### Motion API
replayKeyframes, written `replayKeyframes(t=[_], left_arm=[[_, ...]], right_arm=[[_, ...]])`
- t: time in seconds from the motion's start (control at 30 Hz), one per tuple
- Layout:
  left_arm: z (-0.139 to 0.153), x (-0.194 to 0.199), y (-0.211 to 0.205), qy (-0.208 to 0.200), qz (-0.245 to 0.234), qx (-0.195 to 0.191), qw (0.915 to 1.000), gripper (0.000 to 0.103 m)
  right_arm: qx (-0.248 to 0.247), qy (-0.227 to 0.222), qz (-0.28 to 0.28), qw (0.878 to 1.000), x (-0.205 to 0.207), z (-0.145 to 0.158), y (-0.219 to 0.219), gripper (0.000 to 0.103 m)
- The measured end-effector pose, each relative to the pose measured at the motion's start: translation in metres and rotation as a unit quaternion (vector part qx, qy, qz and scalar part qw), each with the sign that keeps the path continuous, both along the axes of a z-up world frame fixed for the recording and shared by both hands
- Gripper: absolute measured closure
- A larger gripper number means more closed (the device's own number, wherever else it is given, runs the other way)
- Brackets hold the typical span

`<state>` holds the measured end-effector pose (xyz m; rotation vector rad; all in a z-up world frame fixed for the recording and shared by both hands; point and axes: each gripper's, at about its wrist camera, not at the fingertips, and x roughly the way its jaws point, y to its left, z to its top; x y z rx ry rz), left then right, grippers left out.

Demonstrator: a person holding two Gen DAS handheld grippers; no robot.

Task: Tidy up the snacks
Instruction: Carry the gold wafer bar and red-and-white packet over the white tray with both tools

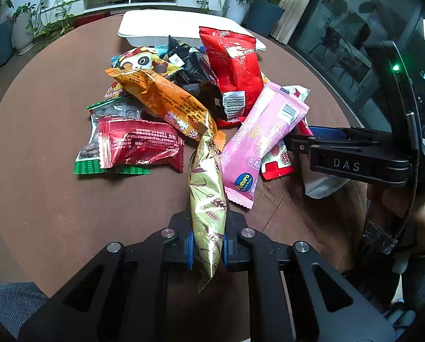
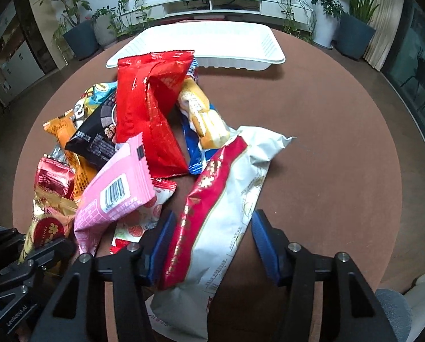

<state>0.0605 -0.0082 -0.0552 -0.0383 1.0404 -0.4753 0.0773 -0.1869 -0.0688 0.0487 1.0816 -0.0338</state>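
A pile of snack packets lies on a round brown table point(image 1: 47, 188). My left gripper point(image 1: 208, 243) is shut on a gold foil packet point(image 1: 206, 188) at the near edge of the pile. My right gripper point(image 2: 212, 245) is open, its blue pads on either side of a white and red packet point(image 2: 226, 208); it also shows at the right of the left wrist view point(image 1: 298, 139). A pink packet point(image 1: 261, 142) point(image 2: 118, 191), a big red bag point(image 1: 232, 68) point(image 2: 152, 114) and an orange packet point(image 1: 167, 99) lie in the pile. A white tray point(image 2: 212, 45) point(image 1: 144, 25) sits behind it.
Other packets in the pile: dark red point(image 1: 138, 142), black point(image 1: 189, 65), green-edged point(image 1: 109, 168), blue with biscuits point(image 2: 201, 119). Potted plants point(image 2: 78, 31) and a white shelf point(image 2: 212, 2) stand beyond the table. Bare table stretches right of the pile point(image 2: 340, 142).
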Motion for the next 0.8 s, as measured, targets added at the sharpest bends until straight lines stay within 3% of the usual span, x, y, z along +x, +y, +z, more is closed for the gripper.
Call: replayKeyframes(t=[0.33, 0.43, 0.53, 0.8], left_arm=[[0.0, 0.0, 0.0, 0.0, 0.0, 0.0, 1.0, 0.091], [0.0, 0.0, 0.0, 0.0, 0.0, -0.001, 1.0, 0.091], [0.001, 0.0, 0.001, 0.002, 0.0, -0.003, 1.0, 0.091], [0.0, 0.001, 0.007, 0.006, 0.007, -0.016, 0.9998, 0.092]], right_arm=[[-0.023, -0.001, 0.013, 1.0, -0.003, 0.0, 0.006, 0.051], [-0.026, -0.002, 0.022, 0.999, -0.005, 0.001, 0.01, 0.06], [-0.03, -0.004, 0.027, 0.999, -0.007, 0.003, 0.014, 0.077], [-0.011, -0.006, 0.02, 1.0, -0.011, 0.004, 0.008, 0.085]])
